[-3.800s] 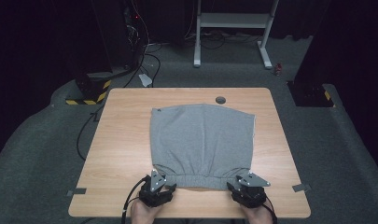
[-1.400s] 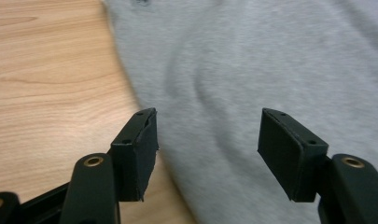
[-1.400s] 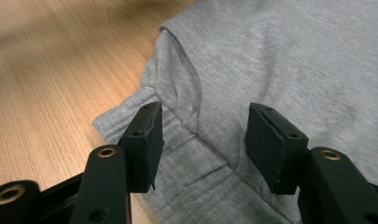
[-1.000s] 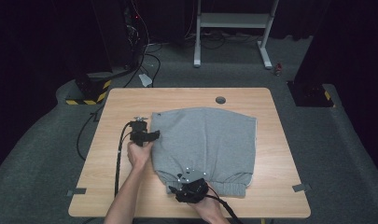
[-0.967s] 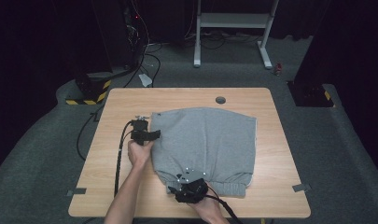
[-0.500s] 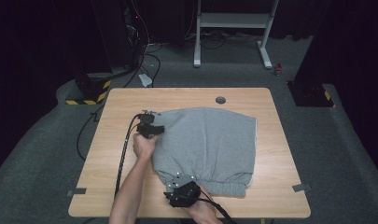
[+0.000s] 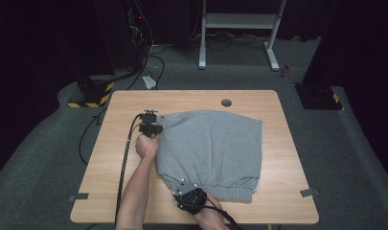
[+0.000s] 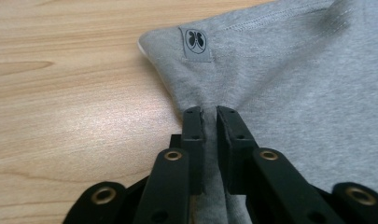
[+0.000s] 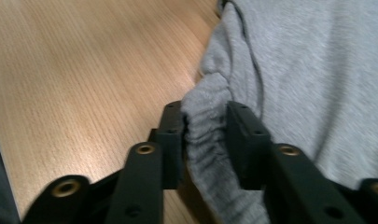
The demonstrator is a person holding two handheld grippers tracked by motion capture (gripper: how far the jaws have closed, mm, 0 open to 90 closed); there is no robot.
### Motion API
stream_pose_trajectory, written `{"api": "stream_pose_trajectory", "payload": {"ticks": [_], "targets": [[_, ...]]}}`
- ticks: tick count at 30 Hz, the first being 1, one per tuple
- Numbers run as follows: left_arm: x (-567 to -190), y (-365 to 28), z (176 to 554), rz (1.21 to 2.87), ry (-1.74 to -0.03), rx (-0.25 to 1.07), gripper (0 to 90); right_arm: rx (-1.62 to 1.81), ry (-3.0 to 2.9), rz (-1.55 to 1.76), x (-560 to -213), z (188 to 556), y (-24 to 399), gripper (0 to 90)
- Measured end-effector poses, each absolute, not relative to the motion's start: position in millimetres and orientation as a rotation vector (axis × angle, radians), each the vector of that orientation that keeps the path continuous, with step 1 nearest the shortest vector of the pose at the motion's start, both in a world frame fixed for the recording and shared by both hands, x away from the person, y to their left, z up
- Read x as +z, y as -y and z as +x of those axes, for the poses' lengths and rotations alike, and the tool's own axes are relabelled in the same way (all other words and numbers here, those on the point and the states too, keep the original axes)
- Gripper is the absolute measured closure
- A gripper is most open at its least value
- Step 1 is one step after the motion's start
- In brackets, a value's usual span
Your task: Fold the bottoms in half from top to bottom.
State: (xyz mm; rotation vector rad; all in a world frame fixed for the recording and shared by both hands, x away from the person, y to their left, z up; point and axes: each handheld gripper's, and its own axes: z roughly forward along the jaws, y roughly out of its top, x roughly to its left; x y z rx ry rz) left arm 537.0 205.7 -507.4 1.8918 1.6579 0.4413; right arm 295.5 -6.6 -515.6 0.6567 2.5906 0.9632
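Both sets of fingers pinch the grey garment [image 7: 213, 148] on a wooden table [image 7: 134, 103] (grey carpet [image 7: 48, 143] around).

I am viewing one grey knit garment [image 7: 213, 148] lying mostly flat on the wooden table [image 7: 273, 211], occupying its centre and right half. Its gathered, elasticated band is running along the near edge, closest to the person. The far edge is curving gently toward the table's far side. The right edge is lying straight, showing a pale inner layer. A small grey label [image 8: 196, 44] with a black butterfly-like mark is sitting at the far-left corner. That corner is being drawn into a raised ridge, and the near-left end of the band is bunching into folds.
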Motion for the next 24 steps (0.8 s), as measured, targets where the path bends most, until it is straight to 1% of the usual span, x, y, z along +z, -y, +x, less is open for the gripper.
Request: {"api": "stream_pose_trajectory", "payload": {"ticks": [5,9,12,13,15,21,24], "targets": [[-505.7,-210.5,536.4,1.853,-1.627,0.393,84.6,0.96,-2.582,0.666,-514.1,294.3,9.6,80.0],[-499.1,-212.8,533.5,1.817,-1.59,0.383,84.7,0.974,-2.591,0.669,-513.1,295.3,11.4,81.1],[-482.2,-215.8,527.5,1.757,-1.526,0.387,84.6,0.994,-2.596,0.684,-511.7,295.3,12.9,81.6],[-482.2,-215.8,527.5,1.757,-1.526,0.387,84.6,0.994,-2.596,0.684,-511.7,295.3,12.9,81.6],[-473.3,-219.8,525.2,1.714,-1.501,0.365,84.7,1.007,-2.61,0.689,-510.0,294.3,14.2,81.7],[-451.6,-217.2,521.3,1.742,-1.43,0.385,84.8,1.066,-2.612,0.703,-501.0,294.9,21.0,81.8],[-445.8,-217.6,519.8,1.717,-1.419,0.376,84.8,1.079,-2.606,0.702,-497.2,294.4,21.9,81.8]]}}
